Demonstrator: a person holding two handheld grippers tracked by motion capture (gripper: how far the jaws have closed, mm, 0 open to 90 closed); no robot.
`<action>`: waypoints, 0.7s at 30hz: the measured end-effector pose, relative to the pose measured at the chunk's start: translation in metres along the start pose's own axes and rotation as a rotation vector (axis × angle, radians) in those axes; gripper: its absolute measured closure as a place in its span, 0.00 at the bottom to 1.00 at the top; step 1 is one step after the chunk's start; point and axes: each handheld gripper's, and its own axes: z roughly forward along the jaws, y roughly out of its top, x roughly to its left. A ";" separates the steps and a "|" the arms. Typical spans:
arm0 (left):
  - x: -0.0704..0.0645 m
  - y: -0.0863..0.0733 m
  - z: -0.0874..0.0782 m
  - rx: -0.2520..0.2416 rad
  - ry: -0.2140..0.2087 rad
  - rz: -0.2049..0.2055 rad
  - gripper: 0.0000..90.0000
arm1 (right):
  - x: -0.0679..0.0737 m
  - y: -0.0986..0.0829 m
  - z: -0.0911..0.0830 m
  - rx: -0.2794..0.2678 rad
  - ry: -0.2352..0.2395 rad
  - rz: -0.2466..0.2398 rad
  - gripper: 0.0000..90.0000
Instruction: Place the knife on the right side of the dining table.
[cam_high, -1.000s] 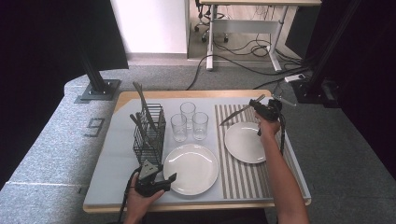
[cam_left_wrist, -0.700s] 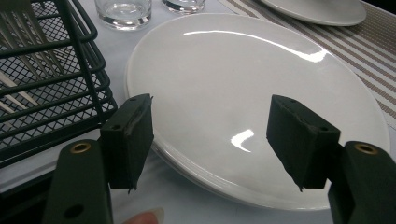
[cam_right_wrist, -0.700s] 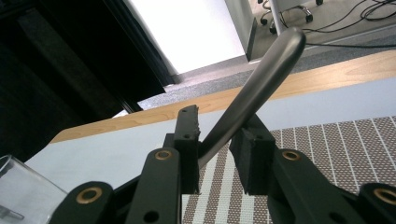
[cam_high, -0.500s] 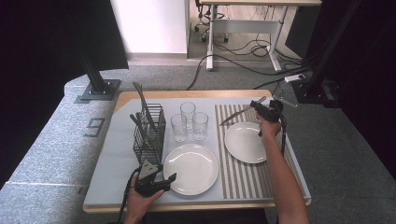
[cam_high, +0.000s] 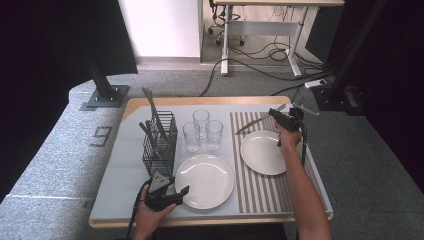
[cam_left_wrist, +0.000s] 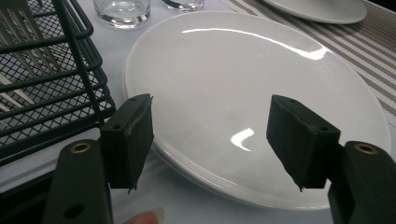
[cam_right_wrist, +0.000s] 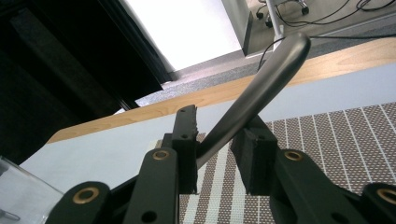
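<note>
Your right hand-held gripper (cam_high: 279, 116) is raised over the far right of the tabletop (cam_high: 125, 165), just beyond the small plate (cam_high: 263, 152) on the striped mat (cam_high: 260, 192). Its jaws are clamped on a knife (cam_high: 255, 123). In the high view the knife points left and slightly down, toward the glasses (cam_high: 202, 132), with its tip above the mat. In the right gripper view a curved, polished metal shaft (cam_right_wrist: 254, 95) runs up between the two jaws, touching the left one; contact with the right one is hard to make out.

The knife should handle as light, rigid and smooth. Polished steel is slippery, and a long piece held near one end will tend to pivot in the jaws, so grip firmly across the flat of the handle and lower it level.

Your left hand-held gripper (cam_high: 175, 192) rests low at the near edge, jaws spread wide and empty, just beside the rim of the large plate (cam_high: 205, 180). The left gripper view shows that plate (cam_left_wrist: 252, 88) between the open jaws, and the wire cutlery basket (cam_left_wrist: 42, 84) to their left. The plate and glasses are hard, glossy and breakable, so keep the knife tip away from them.
</note>
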 end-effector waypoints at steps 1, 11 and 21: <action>0.000 0.000 0.000 0.001 0.000 -0.001 0.35 | 0.000 0.000 0.000 0.001 -0.002 0.002 0.79; 0.000 0.000 0.000 0.001 -0.003 0.001 0.35 | -0.006 -0.002 0.002 0.009 -0.011 0.017 0.77; 0.001 0.000 -0.001 -0.002 -0.001 -0.001 0.35 | -0.008 -0.003 0.002 0.012 -0.017 0.026 0.77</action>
